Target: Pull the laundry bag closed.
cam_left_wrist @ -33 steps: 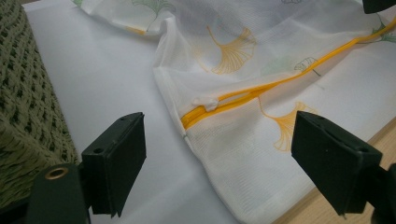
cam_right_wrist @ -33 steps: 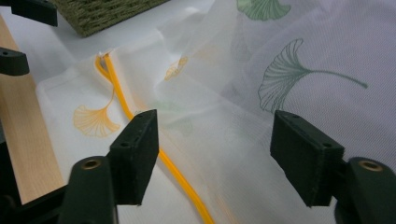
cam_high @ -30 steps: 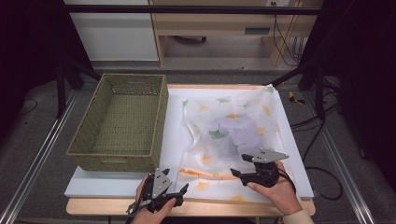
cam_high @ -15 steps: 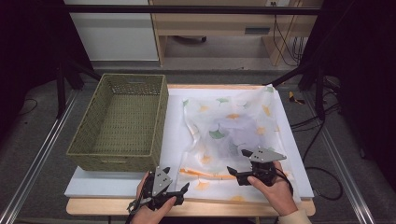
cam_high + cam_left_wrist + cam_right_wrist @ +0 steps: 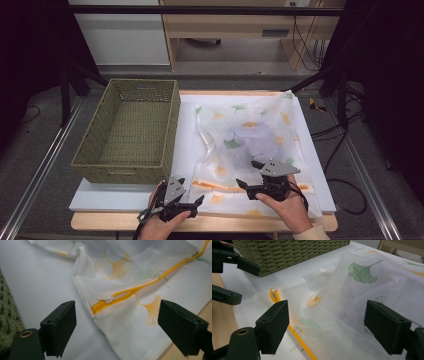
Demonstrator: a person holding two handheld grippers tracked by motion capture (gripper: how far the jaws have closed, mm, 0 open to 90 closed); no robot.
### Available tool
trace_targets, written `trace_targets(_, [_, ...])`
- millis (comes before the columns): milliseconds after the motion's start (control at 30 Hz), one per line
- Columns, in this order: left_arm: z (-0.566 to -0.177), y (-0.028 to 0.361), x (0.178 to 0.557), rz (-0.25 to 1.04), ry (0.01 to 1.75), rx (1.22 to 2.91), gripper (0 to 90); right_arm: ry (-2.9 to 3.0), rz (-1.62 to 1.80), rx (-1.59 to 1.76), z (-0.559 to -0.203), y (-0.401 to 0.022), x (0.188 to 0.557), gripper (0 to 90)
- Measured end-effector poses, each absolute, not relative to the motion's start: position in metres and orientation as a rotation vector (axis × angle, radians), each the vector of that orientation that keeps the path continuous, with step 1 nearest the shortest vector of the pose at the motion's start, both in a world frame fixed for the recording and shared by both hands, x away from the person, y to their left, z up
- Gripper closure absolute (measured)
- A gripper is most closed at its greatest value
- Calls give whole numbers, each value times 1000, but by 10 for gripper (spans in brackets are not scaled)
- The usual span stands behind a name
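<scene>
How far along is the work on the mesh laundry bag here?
Done: the mesh bag lies spread on the white board, its orange zipper partly open. In hand: nothing; left gripper and right gripper stand open over the zipper edge. Left: gripping the bag; the basket holds nothing.

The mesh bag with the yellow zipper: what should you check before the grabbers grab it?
1. Left gripper jaws open: ok, pads stand wide apart.
2. Right gripper jaws open: ok; they have just been closing a little, nothing pinched.
3. Zipper pull in front of the left gripper: ok, it lies between the jaws, untouched.
4. Mesh bag lying flat: not ok, its middle is rumpled and folded.
5. Yellow zipper shut: not ok, it gapes near the pull.
6. Basket clear of the bag: ok, it stands beside it.
</scene>
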State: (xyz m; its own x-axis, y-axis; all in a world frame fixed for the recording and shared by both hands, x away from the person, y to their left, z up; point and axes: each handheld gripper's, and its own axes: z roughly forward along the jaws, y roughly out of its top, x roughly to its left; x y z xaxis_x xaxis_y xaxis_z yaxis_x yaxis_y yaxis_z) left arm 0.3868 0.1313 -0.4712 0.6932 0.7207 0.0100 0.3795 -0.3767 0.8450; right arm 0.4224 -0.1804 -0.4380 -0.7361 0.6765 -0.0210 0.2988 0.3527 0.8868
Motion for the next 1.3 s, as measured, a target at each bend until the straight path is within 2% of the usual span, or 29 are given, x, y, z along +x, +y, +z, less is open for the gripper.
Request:
trace_targets(167, [-474, 131, 389, 488, 841, 2042, 176, 2255, 1336, 856, -440, -180, 422, 225])
trace_targets(433, [-476, 134, 392, 530, 887, 2057, 332, 2278, 1333, 867, -443, -180, 423, 225])
trace_targets(567, [-479, 133, 397, 540, 895, 2067, 382, 2292, 1331, 862, -444, -178, 423, 225])
trace_targets(1300, [-488, 133, 410, 470, 895, 2100, 422, 2311, 1328, 864, -446, -176, 423, 224])
